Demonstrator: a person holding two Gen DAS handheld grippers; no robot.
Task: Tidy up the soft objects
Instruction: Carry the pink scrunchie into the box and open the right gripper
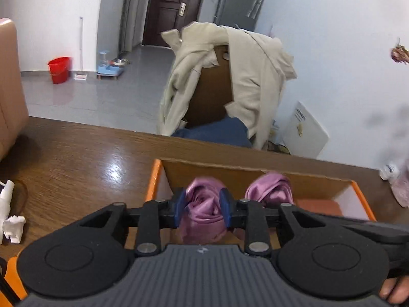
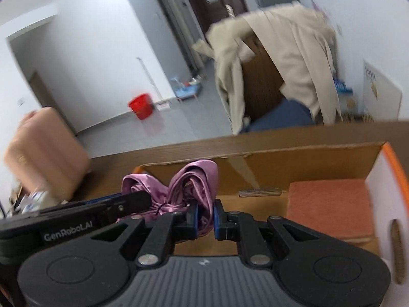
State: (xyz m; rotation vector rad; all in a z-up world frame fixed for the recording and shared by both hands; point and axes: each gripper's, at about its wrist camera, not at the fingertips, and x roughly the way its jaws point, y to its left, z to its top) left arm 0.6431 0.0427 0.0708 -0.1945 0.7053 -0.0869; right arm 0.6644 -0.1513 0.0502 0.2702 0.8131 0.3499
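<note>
A purple satin cloth (image 1: 204,204) hangs bunched between both grippers above an open cardboard box (image 1: 255,170) with orange edges. My left gripper (image 1: 203,204) is shut on one bunch, its blue pads pressing both sides. A second bunch (image 1: 271,189) sits to the right, where the other gripper's black body reaches in. In the right wrist view my right gripper (image 2: 205,217) is shut on a fold of the same cloth (image 2: 189,184). A folded orange towel (image 2: 329,204) lies on the floor of the box (image 2: 281,153), to the right.
The box stands on a brown wooden table (image 1: 76,153). White crumpled tissue (image 1: 14,226) lies at the table's left, a pale plastic bag (image 1: 401,184) at its right. Behind the table stands a chair draped with a beige jacket (image 1: 245,76); a red bucket (image 1: 59,69) is on the floor.
</note>
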